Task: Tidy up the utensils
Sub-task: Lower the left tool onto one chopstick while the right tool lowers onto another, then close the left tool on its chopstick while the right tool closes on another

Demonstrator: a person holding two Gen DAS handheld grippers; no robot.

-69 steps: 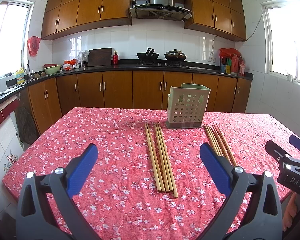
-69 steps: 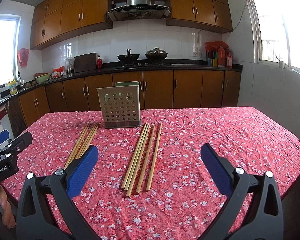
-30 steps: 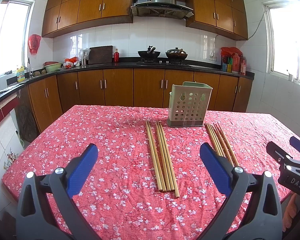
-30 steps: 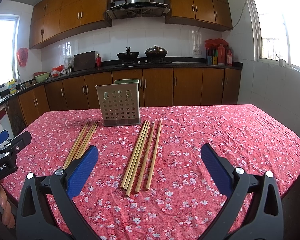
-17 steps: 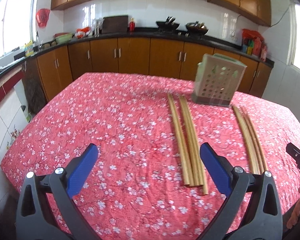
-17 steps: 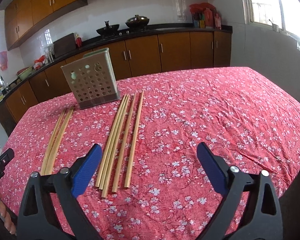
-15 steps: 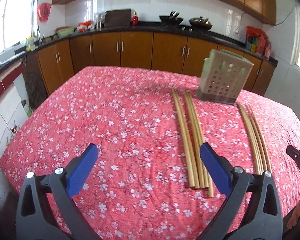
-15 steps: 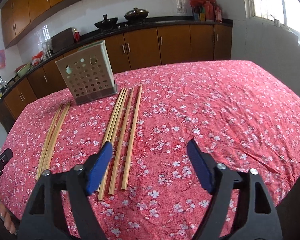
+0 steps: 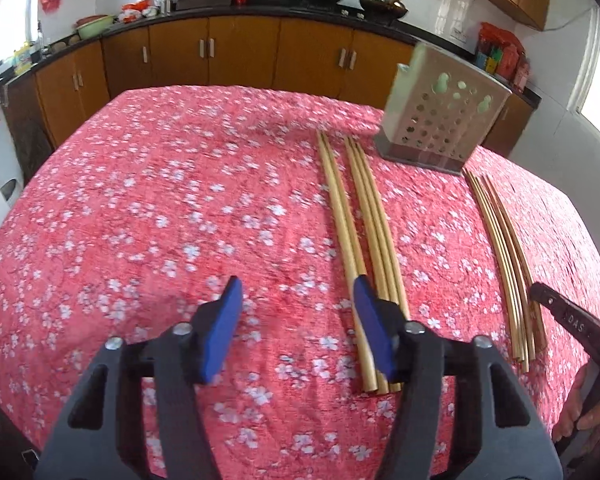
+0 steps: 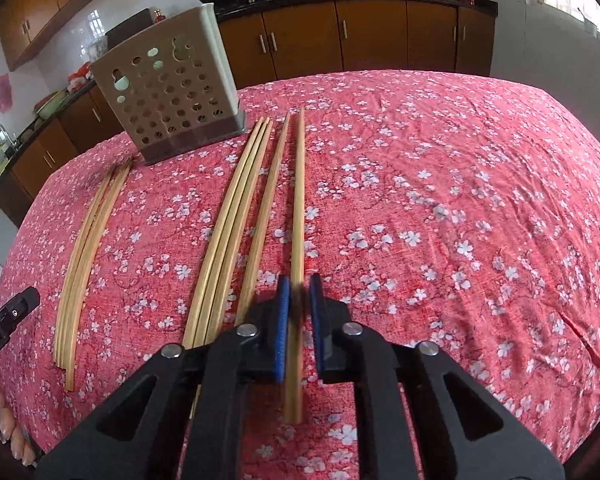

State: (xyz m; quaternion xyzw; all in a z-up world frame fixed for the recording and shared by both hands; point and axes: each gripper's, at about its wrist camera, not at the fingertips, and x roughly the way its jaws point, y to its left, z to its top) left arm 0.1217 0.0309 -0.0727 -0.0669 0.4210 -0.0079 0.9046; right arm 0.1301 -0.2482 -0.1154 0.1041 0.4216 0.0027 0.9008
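One chopstick (image 10: 298,216) now pinched by right gripper (image 10: 299,312) | left gripper (image 9: 296,320) narrowed, half-spread, empty | holder (image 10: 168,100) next

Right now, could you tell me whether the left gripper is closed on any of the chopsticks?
No, the left gripper is open with nothing between its blue pads, its right pad just beside the nearest chopsticks lying on the tablecloth.

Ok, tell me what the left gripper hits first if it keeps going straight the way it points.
Probably the tablecloth: the left gripper tilts down at bare cloth just left of the chopsticks. Its right finger overlaps the leftmost one in the picture and might clip it; depth is unclear.
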